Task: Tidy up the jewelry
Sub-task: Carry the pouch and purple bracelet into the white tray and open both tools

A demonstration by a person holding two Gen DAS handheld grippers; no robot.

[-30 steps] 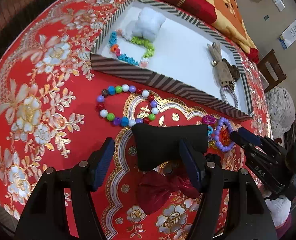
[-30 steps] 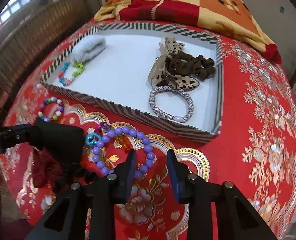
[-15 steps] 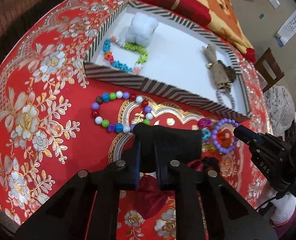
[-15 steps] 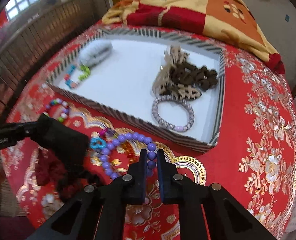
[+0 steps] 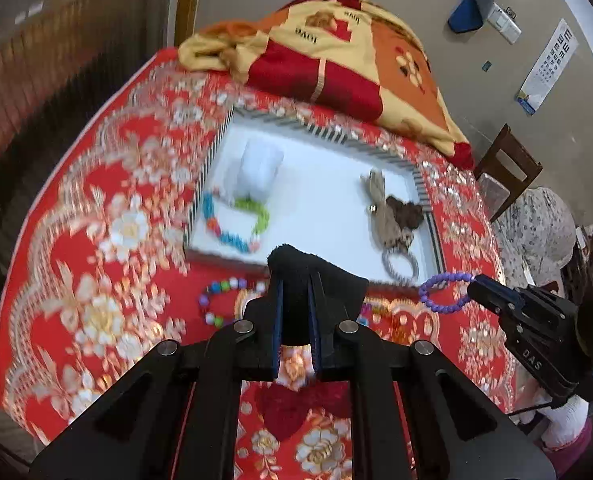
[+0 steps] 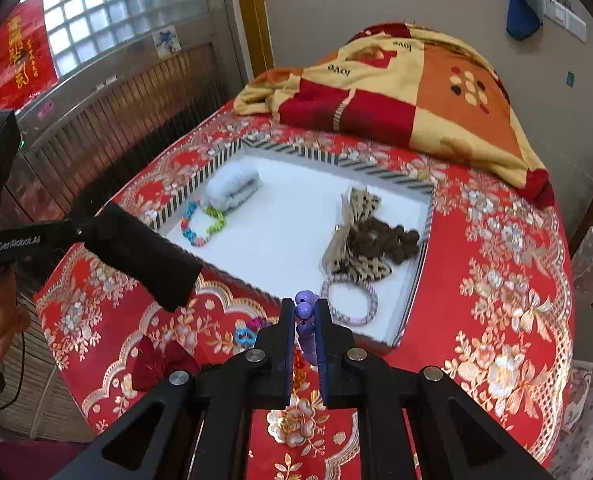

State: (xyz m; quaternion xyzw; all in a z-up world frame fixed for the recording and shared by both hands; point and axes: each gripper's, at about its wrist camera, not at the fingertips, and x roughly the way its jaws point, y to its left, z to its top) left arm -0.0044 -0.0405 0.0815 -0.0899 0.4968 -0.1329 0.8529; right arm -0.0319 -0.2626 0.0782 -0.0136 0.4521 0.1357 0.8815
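My left gripper [image 5: 295,304] is shut on a black cloth pouch [image 5: 316,276], lifted above the red tablecloth; the pouch also shows in the right wrist view [image 6: 144,254]. My right gripper [image 6: 305,316] is shut on a purple bead bracelet [image 6: 305,310], held in the air just before the tray's near rim; the bracelet hangs from it in the left wrist view [image 5: 446,292]. The striped tray [image 6: 424,236] holds a white scrunchie [image 6: 234,186], a coloured bead bracelet [image 6: 202,222], brown hair ties [image 6: 372,240] and a grey hair band [image 6: 350,300].
On the tablecloth lie a multicoloured bead bracelet [image 5: 220,300], a dark red bow [image 6: 156,362] and small coloured trinkets [image 6: 246,334]. A folded blanket [image 6: 408,92] lies behind the tray. A wooden chair [image 5: 508,168] stands at the right.
Both grippers closed about a second ago, the left on the black pouch, the right on the purple bracelet. Both have since lifted their objects off the cloth.
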